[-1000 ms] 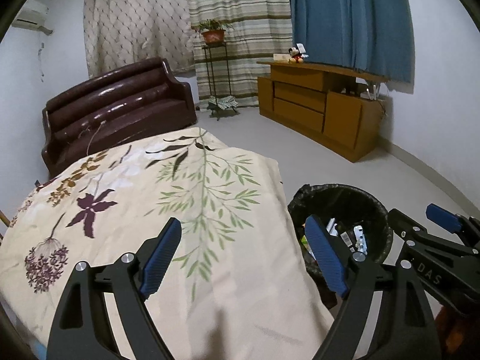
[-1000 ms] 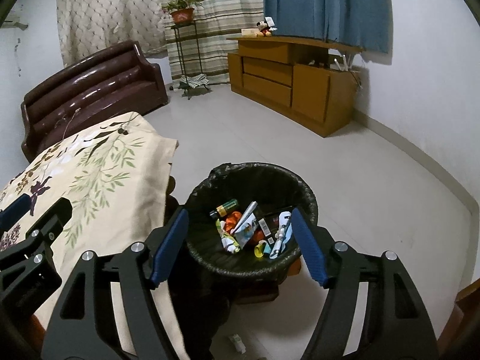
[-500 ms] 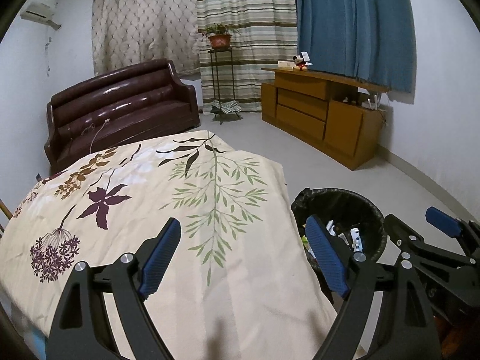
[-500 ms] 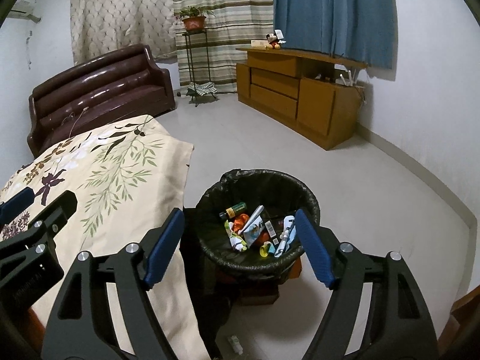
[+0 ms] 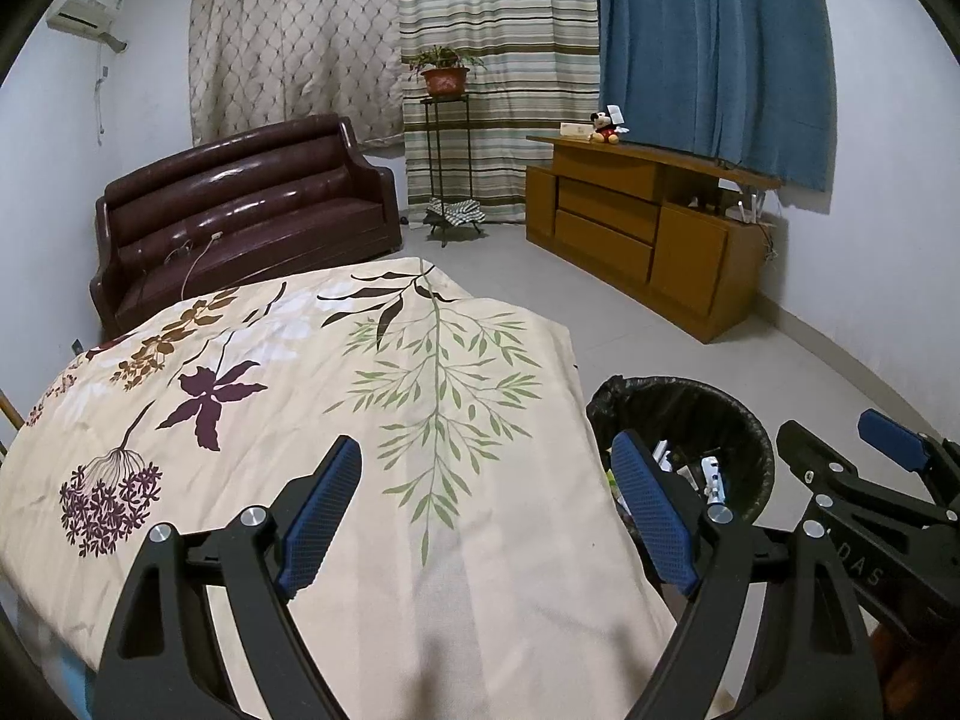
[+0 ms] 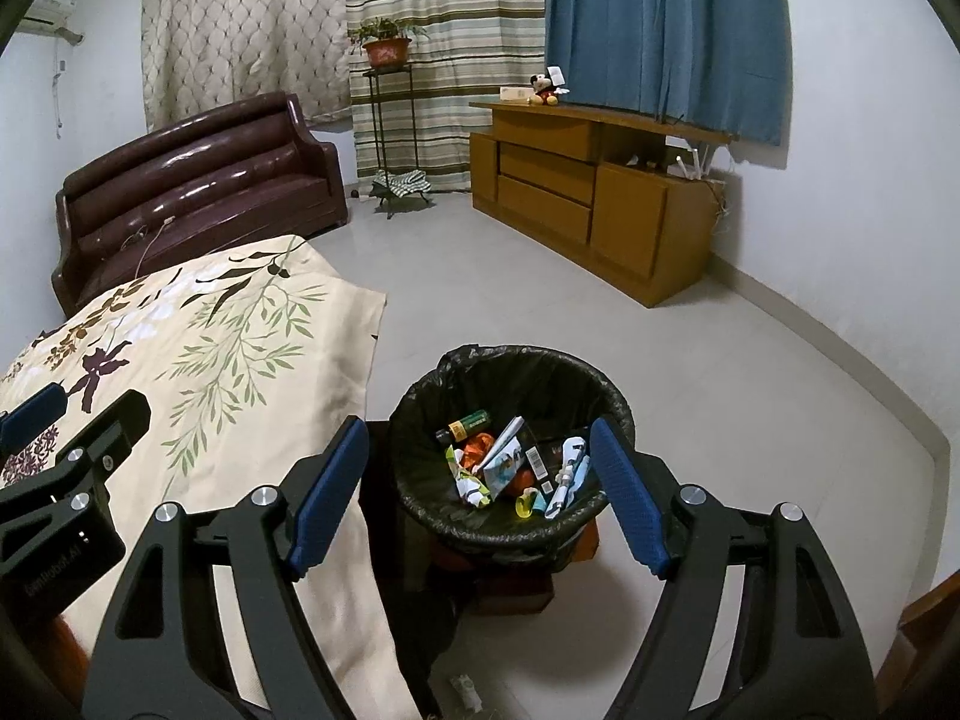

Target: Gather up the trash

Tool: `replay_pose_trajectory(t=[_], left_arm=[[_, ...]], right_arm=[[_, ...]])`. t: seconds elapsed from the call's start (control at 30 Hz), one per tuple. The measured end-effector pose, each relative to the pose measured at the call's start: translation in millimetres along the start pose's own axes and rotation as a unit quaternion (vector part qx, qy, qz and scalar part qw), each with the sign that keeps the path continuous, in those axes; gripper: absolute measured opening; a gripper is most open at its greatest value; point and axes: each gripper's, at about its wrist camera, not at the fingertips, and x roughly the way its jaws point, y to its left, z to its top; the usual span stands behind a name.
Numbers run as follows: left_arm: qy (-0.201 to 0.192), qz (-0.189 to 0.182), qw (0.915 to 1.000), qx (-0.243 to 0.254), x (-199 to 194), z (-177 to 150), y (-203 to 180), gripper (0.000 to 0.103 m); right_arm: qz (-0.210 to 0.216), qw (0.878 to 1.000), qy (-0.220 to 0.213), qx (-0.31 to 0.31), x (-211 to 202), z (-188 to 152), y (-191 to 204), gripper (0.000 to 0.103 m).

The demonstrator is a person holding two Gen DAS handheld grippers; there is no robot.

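Observation:
A bin with a black liner [image 6: 510,390] stands on the floor right of the table, holding several wrappers, a small bottle and other trash [image 6: 510,462]. My right gripper [image 6: 480,498] is open and empty above the bin's near rim. My left gripper [image 5: 486,504] is open and empty over the floral tablecloth [image 5: 270,396]. The bin [image 5: 714,408] also shows in the left wrist view, with the right gripper's finger [image 5: 888,438] beside it. The left gripper's finger [image 6: 36,414] shows at the left of the right wrist view.
A brown leather sofa [image 5: 240,210] stands behind the table. A wooden cabinet [image 6: 588,192] lines the right wall under blue curtains. A plant stand [image 5: 444,180] is at the back. A small white scrap [image 6: 465,690] lies on the grey floor below the bin.
Both grippers have pulled back and risen a little; the bin and tablecloth look farther away and lower. Both grippers stay open and empty.

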Motion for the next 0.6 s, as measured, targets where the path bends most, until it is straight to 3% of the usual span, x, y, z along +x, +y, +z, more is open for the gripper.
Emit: replay_pose_trajectory(t=[0.6], left_arm=[[0.001, -0.002, 1.0, -0.001, -0.1, -3.1, 1.0, 0.083]], right_arm=[[0.0, 1.0, 0.0, -0.001, 0.5, -1.3, 1.3, 0.075]])
